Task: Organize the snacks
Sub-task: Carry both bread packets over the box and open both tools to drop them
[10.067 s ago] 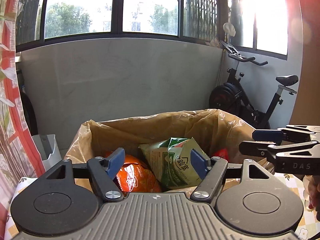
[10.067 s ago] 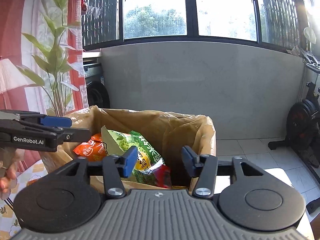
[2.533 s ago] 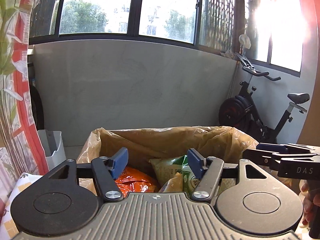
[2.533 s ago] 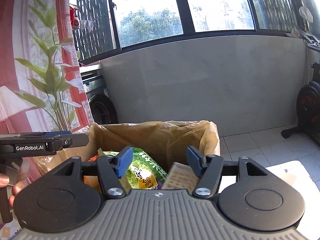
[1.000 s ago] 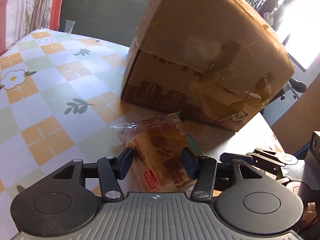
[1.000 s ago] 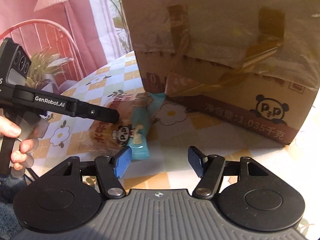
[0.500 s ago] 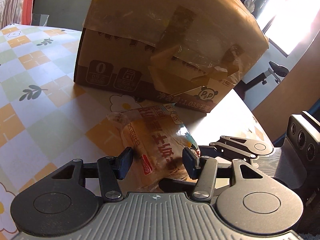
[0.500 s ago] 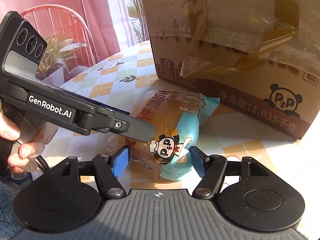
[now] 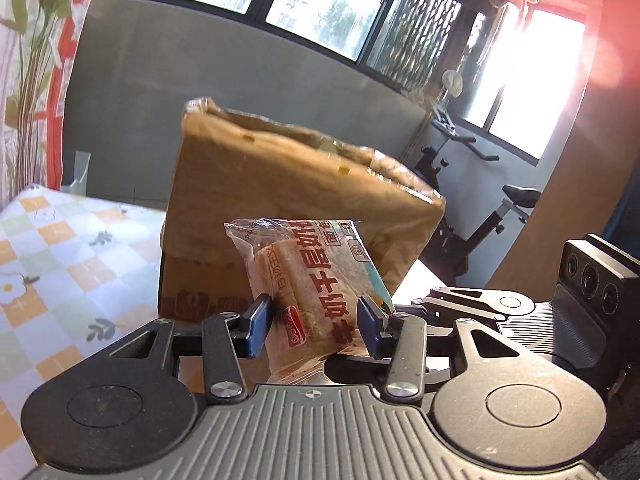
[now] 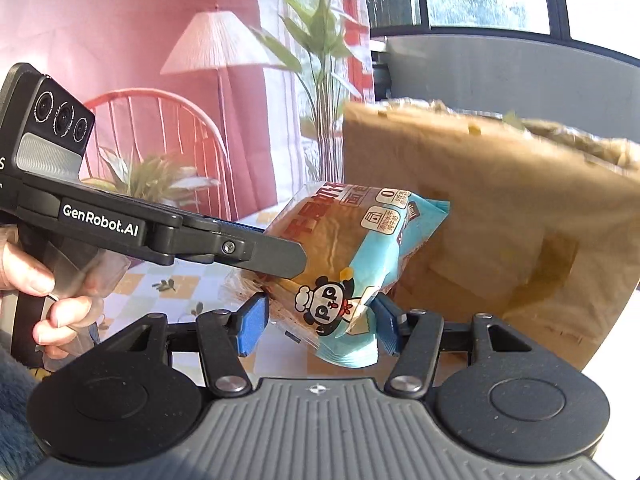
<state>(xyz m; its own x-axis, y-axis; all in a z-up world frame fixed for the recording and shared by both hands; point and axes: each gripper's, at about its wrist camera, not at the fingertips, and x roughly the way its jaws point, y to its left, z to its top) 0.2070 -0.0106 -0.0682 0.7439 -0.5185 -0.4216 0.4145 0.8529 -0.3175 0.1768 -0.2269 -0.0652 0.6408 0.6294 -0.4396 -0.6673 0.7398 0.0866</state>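
A clear-and-blue bread packet (image 9: 316, 280) with red lettering and a panda logo (image 10: 328, 300) hangs in the air in front of the brown cardboard box (image 9: 260, 184). Both grippers hold it. My left gripper (image 9: 313, 326) has its jaws closing, blue pads pressing the packet's sides. My right gripper (image 10: 319, 322) is closing too, pads pressed on the packet's blue end. In the right wrist view the left gripper's finger (image 10: 280, 256) crosses the packet from the left. The box's top is open; its contents are hidden.
The box stands on a table with a flowered check cloth (image 9: 60, 248). A person's hand (image 10: 36, 280) grips the left tool's handle. A red chair (image 10: 160, 120), lamp (image 10: 216, 40) and plant (image 10: 316, 40) stand left; an exercise bike (image 9: 492, 216) stands right.
The packet lay on the cloth before the box; both grippers have closed on it and lifted it, and both views have tilted up to show the box's rim and windows.
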